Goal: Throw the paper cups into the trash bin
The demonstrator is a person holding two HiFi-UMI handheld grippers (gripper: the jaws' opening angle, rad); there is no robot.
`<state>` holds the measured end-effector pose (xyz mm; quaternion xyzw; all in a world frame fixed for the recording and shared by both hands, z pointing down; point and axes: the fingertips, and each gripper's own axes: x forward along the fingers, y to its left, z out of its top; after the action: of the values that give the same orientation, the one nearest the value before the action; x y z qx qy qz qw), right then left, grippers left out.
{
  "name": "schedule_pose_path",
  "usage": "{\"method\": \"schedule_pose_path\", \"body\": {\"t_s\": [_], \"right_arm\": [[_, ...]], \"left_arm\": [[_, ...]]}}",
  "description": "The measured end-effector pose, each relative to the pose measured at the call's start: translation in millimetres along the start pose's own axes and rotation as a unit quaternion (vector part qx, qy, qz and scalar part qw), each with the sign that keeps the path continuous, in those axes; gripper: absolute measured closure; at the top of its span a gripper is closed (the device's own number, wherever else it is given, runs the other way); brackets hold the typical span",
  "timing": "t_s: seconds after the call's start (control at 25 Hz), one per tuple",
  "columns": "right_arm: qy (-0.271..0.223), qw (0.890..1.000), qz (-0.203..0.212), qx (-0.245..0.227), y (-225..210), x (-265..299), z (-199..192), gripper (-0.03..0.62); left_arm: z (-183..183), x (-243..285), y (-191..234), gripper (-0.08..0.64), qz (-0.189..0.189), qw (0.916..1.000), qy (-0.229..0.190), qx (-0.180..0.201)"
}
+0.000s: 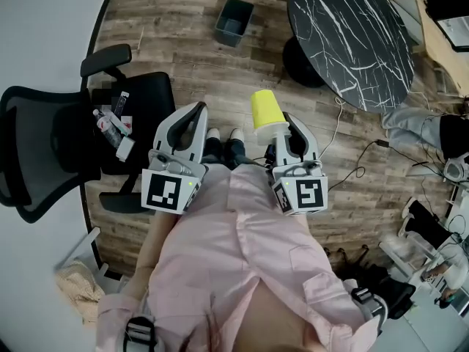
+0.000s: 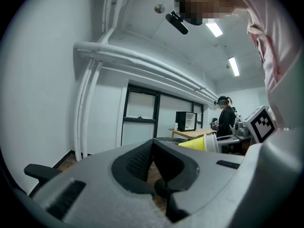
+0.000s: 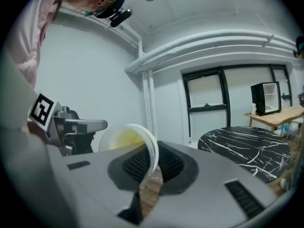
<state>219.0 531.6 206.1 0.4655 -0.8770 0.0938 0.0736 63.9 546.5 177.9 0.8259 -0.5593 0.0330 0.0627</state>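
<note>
Right gripper is clenched on the white rim of the yellow paper cup, at ctr of head view. The cup's base points up-frame and its mouth is toward the gripper. In right gripper view the jaws pinch the rim, w/ the cup's open mouth facing the camera, left of ctr. Left gripper is clenched shut w/ nothing btwn its jaws. It sits just left of the cup in head view, not touching it.

Trash bin is dark, square and open-topped. It stands on the wood floor at upper ctr of frame, well apart from the cup.

Around it:
- Marble counter, black and round, at upper right. Its dark base is near the bin, to the right.
- Black office chair at left edge, w/ bottles and small items on the seat.
- Cables trail over the floor at right.
- Person's shoes show btwn the two grippers, below the cup.
- Pink shirt fills lower ctr.

Left gripper view shows the cup right of ctr. Beyond it, in the bkgd, another person stands by a wooden counter w/ a black box on it. Right gripper view has the marble counter at lower right and the left gripper at the left edge.
</note>
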Motion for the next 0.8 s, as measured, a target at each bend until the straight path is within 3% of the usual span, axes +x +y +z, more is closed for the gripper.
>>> {"method": "schedule_pose_path", "body": {"t_s": [0.2, 0.8], "right_arm": [[-0.004, 1.0, 0.003, -0.001, -15.3, -5.8, 0.6, 0.549], [0.022, 0.999, 0.024, -0.01, -51.0, -7.4, -12.0, 0.549]], "left_arm": [[-0.5, 3.1, -7.7, 0.545, 0.012, 0.9999, 0.0, 0.007], [-9.6, 19.4, -10.0, 0.545, 0.063, 0.9977, -0.008, -0.023]]}}
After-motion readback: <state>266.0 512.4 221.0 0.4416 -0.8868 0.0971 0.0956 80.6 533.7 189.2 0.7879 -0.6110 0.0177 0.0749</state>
